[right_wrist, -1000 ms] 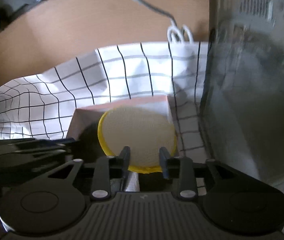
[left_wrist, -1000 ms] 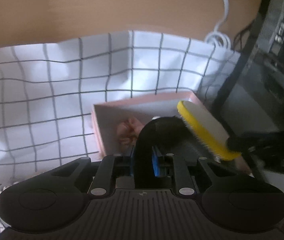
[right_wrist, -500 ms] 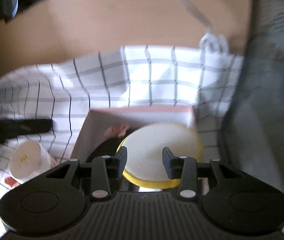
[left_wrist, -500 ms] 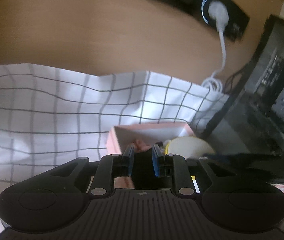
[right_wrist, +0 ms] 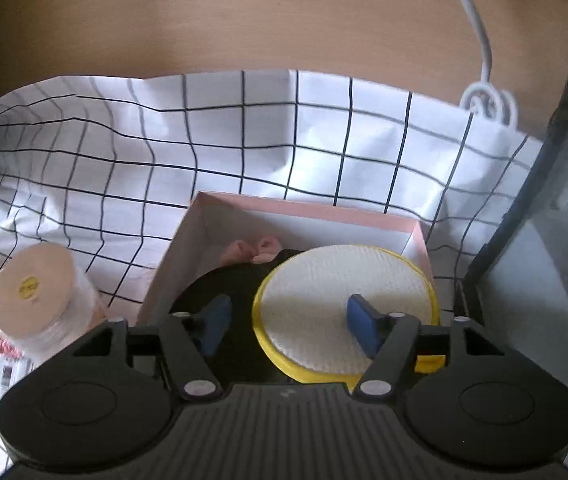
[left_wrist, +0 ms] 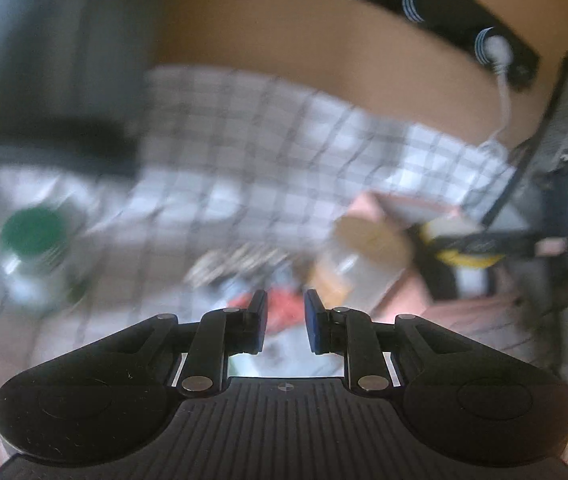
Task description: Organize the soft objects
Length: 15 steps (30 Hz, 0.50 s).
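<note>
- Right gripper (right_wrist: 287, 326) — fingers spread wide, released, above the yellow-rimmed pad (right_wrist: 343, 312) lying in the pink box (right_wrist: 303, 210).
- Left gripper (left_wrist: 285, 322) — parted, holding nothing; view blurred.

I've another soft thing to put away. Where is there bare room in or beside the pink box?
The pink box is crowded: yellow-rimmed pad, black item and pink scrunchie fill it, leaving a bare strip along its far wall. The checked cloth behind the box lies bare. The box's left, by the roll, is tighter.
</note>
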{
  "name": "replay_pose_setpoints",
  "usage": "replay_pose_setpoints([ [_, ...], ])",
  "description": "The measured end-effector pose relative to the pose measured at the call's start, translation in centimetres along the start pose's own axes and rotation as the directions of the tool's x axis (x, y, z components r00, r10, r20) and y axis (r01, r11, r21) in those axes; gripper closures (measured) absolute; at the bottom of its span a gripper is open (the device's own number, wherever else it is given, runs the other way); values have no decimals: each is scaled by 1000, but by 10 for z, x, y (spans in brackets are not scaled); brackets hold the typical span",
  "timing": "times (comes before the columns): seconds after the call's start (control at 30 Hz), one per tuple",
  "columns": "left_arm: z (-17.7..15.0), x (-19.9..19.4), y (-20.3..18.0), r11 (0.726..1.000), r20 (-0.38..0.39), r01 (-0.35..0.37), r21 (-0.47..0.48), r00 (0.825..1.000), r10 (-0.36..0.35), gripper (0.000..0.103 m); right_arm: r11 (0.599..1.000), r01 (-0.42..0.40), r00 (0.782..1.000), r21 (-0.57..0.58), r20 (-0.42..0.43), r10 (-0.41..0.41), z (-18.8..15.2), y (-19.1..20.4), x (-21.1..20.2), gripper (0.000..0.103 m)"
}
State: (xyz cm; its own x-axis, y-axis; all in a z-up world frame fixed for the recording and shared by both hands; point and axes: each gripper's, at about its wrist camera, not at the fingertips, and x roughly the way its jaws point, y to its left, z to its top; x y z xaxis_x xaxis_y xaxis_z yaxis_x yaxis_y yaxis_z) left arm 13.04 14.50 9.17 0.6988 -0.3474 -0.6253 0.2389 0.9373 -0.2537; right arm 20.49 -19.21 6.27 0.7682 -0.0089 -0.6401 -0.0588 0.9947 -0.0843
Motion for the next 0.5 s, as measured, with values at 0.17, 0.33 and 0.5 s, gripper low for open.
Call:
replay_pose_setpoints([
  [0.17, -33, -2, 45, 992, -28, -110, -60, 994, 108, 81, 1000, 12, 995, 15, 97, -13, -13, 12, -46, 23],
  [0.33, -42, 0, 66, 986, -28, -124, -115, 992, 121, 81, 999, -30, 983, 11, 179, 27, -39, 33, -95, 12],
  [0.5, -34, 15, 58, 992, -41, -29, -122, 999, 24, 81, 994, -77, 984, -75, 158, 88, -72, 66, -115, 10],
])
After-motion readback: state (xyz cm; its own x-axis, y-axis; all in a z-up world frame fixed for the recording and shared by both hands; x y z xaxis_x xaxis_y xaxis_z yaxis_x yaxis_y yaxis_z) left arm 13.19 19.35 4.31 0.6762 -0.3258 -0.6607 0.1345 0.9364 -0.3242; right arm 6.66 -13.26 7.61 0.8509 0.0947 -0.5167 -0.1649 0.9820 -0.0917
